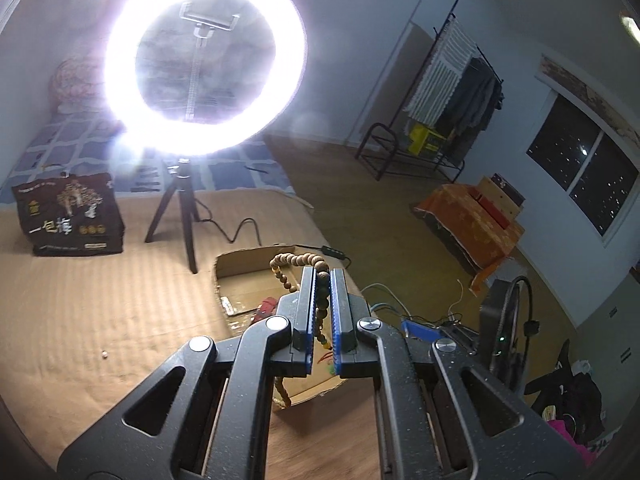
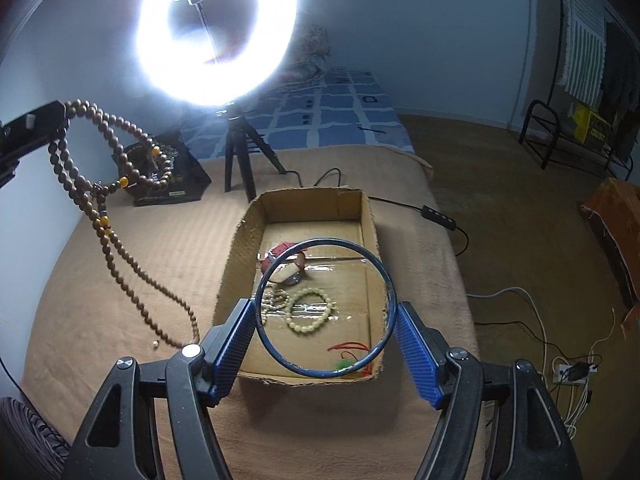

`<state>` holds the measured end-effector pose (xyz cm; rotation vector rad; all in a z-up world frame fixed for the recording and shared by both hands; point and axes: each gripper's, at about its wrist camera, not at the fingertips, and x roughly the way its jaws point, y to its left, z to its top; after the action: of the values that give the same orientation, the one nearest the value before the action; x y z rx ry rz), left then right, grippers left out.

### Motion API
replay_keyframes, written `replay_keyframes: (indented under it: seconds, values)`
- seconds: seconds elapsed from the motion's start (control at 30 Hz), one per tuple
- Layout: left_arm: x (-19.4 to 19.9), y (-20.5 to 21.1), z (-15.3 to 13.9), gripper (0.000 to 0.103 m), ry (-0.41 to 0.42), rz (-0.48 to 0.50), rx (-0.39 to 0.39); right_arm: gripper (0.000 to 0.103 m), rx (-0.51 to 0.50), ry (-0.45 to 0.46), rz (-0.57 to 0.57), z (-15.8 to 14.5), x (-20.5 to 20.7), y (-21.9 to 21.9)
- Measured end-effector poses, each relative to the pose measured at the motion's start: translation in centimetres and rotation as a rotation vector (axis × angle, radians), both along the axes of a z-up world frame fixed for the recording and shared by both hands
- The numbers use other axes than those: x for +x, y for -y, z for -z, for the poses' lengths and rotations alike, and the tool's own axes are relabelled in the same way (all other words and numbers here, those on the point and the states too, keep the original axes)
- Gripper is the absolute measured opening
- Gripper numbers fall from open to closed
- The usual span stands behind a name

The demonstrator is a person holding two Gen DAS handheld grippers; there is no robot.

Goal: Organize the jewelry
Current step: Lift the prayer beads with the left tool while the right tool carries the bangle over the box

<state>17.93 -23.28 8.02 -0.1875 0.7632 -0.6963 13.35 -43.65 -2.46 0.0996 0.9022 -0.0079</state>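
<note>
The left gripper (image 1: 323, 304) pinches a wooden bead necklace (image 1: 298, 261) above the cardboard box (image 1: 244, 264).

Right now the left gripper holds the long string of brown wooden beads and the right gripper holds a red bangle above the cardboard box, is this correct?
Not quite: the bangle is dark blue, not red, as the right wrist view shows. The rest holds: the right gripper holds it above the cardboard box, and the left gripper is shut on the long string of brown wooden beads.
</note>
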Motion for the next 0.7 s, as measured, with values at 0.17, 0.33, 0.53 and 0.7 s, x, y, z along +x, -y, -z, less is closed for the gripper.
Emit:
replay_keyframes:
  seconds: [0.17, 0.33, 0.53, 0.7]
  values:
    - [0.2, 1.5, 0.0, 0.004, 0.003, 0.021, -0.001, 0.073, 0.002, 0.0, 0.011, 0.2, 0.1, 0.9]
    - [0.9, 2.7, 1.3, 0.004, -0.017, 0.028, 0.005, 0.073, 0.011, -0.005, 0.022, 0.7, 0.6, 1.6]
    - [2.0, 3.9, 4.3, 0.004, -0.059, 0.032, 0.039, 0.073, 0.016, -0.024, 0.02, 1.8, 1.6, 1.9]
    - [3.0, 4.4, 6.4, 0.004, -0.09, 0.026, 0.054, 0.073, 0.017, -0.034, 0.015, 2.7, 2.8, 1.9]
